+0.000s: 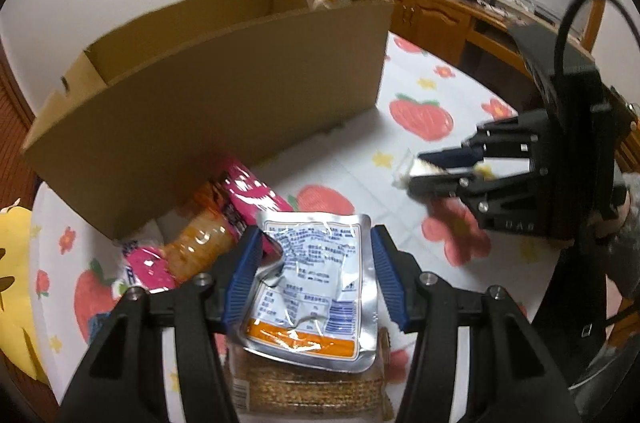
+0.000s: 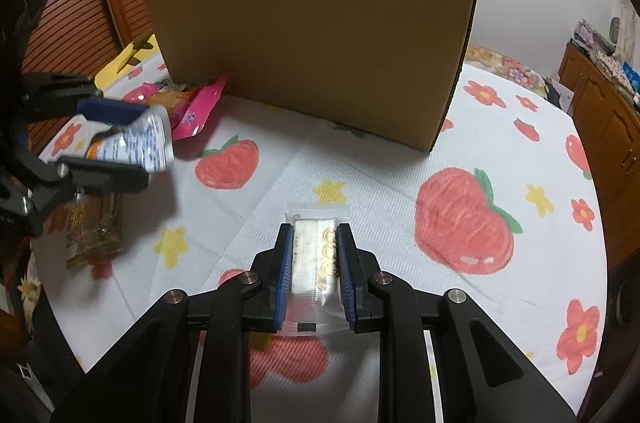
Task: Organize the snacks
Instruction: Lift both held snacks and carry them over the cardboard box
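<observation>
A crinkled silver pouch with blue print and an orange band sits between the blue pads of my left gripper, which is shut on it and holds it off the table. From the right wrist view, that left gripper with the pouch hovers at the left. My right gripper is shut on a clear-wrapped white snack bar above the tablecloth. In the left wrist view, the right gripper is at the right. A tall open cardboard box stands behind both.
Pink packets and an orange packet lie by the box's front left corner. A brown cracker pack lies under the left gripper. The round table has a strawberry-print cloth. A wooden cabinet runs behind.
</observation>
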The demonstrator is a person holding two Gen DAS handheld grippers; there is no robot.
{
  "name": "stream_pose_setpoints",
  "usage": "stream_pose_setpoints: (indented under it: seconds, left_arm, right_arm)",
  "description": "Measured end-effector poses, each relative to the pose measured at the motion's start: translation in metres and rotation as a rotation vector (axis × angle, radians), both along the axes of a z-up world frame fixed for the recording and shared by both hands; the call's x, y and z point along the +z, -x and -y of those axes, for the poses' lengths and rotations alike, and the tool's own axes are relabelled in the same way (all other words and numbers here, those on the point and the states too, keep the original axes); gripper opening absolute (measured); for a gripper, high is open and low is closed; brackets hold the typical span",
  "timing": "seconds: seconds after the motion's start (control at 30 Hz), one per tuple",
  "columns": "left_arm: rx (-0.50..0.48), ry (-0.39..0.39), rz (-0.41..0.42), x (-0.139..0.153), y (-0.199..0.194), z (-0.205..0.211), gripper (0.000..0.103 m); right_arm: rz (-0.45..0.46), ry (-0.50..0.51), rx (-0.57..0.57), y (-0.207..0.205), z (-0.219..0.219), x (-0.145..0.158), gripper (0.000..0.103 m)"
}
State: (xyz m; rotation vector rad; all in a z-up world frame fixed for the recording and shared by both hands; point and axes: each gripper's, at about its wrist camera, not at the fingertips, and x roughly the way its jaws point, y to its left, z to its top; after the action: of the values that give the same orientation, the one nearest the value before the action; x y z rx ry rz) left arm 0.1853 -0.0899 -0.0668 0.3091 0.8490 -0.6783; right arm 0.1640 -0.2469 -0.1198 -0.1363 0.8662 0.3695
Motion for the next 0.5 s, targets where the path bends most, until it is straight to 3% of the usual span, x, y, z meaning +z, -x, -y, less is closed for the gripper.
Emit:
stream_pose_setpoints:
  seconds: [0.23,0.5]
  left_arm:
    - [0.049,0.056,0.055,0.023,-0.002,-0.01,0.054]
    - [0.078,0.135,0.155,0.077,-0.005,-0.024,0.054]
  right_arm:
    - [0.017,-0.013,-0.019,0.002,0.001,0.01,0.019]
    - [0.103,-0.03,-0.019,-0.001,0.0,0.061,0.019]
